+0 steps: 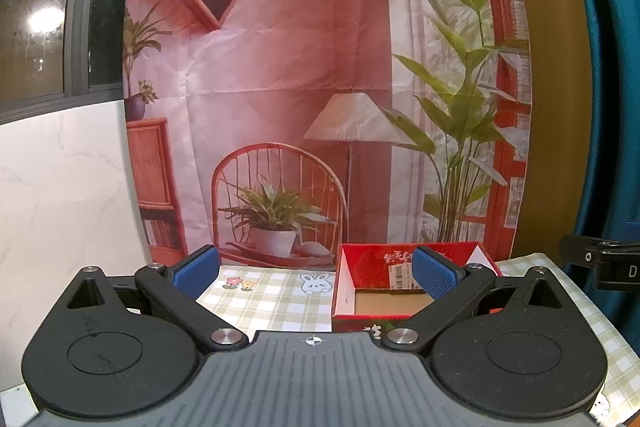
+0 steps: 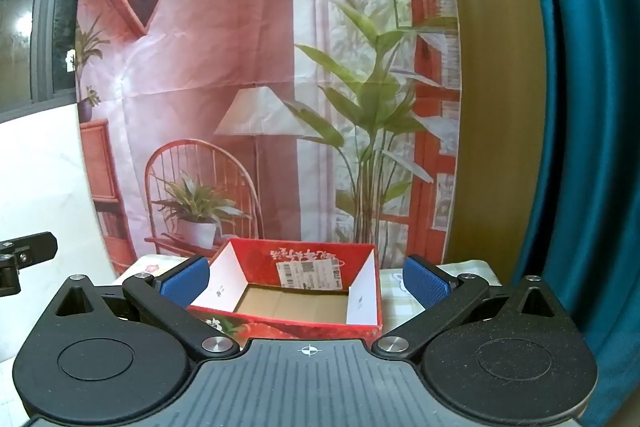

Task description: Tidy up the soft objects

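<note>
- My left gripper has its jaws spread wide, the blue pads well apart with nothing between them.
- My right gripper is likewise spread wide and holds nothing.
- No soft object shows in either view, so I cannot tell where any lie.
- The red cardboard box sits ahead of my left gripper and off to its right; that gripper's right pad overlaps the box's far wall in the picture, and I cannot tell whether they touch.
- From my right gripper the same red cardboard box lies straight ahead between the pads, top open, brown floor bare, white side flaps standing up and a barcode label on the inner far wall.
- The box rests on a green checked tablecloth printed with a rabbit and small flowers, ahead of my left gripper.
- Behind the box hangs a printed backdrop of a room with a chair, lamp and plants.
- To the right of both grippers hangs a teal curtain.
- Far left of my left gripper stand a white marble-look panel and a dark window.
- At the right edge of the left view a black part of my other gripper pokes in.
</note>
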Tool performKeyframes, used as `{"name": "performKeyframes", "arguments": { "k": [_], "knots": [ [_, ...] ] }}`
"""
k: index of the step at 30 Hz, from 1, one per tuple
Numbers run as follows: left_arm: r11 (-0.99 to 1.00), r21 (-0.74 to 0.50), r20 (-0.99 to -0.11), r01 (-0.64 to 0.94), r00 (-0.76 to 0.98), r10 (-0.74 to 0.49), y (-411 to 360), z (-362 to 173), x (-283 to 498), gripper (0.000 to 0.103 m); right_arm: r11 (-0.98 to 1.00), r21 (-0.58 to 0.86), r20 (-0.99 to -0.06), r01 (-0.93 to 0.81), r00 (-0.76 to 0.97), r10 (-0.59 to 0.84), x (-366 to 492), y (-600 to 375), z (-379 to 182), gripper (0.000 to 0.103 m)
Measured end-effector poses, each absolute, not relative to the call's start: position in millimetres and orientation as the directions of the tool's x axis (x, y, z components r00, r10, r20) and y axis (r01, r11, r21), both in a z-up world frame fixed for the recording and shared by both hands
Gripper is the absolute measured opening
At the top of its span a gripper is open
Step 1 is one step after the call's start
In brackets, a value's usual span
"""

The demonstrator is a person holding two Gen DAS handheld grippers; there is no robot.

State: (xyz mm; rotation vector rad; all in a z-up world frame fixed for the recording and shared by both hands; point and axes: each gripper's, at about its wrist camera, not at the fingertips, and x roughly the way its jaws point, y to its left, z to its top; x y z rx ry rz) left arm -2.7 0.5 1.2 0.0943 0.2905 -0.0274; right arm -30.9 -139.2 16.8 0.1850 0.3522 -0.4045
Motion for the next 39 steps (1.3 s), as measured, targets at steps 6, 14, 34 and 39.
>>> {"name": "performKeyframes", "arguments": {
  "k": [6, 14, 34, 39],
  "knots": [
    [0.995, 0.087, -0.275, 0.045, 0.961, -0.02, 1.0, 0.6, -4.4, 0.103, 0.905, 0.104, -0.368, 0.413, 0.861, -0.351, -31.4, -137.9, 17.7, 0.103],
    [0.996, 0.069, -0.255, 0.051, 0.966, -0.031, 2.2, 0.7, -6.6, 0.103, 0.904, 0.105, -0.368, 0.415, 0.861, -0.352, -31.7, -137.9, 17.9, 0.103],
    [0.996, 0.072, -0.264, 0.058, 0.964, -0.037, 2.4, -1.3, -6.1, 0.103, 0.902, 0.114, -0.362, 0.415, 0.863, -0.352, -33.9, -138.7, 19.1, 0.103],
    [0.996, 0.07, -0.269, 0.062, 0.962, -0.041, 2.6, -2.0, -6.4, 0.103, 0.902, 0.114, -0.362, 0.416, 0.863, -0.352, -34.0, -138.7, 18.9, 0.103]
  ]
}}
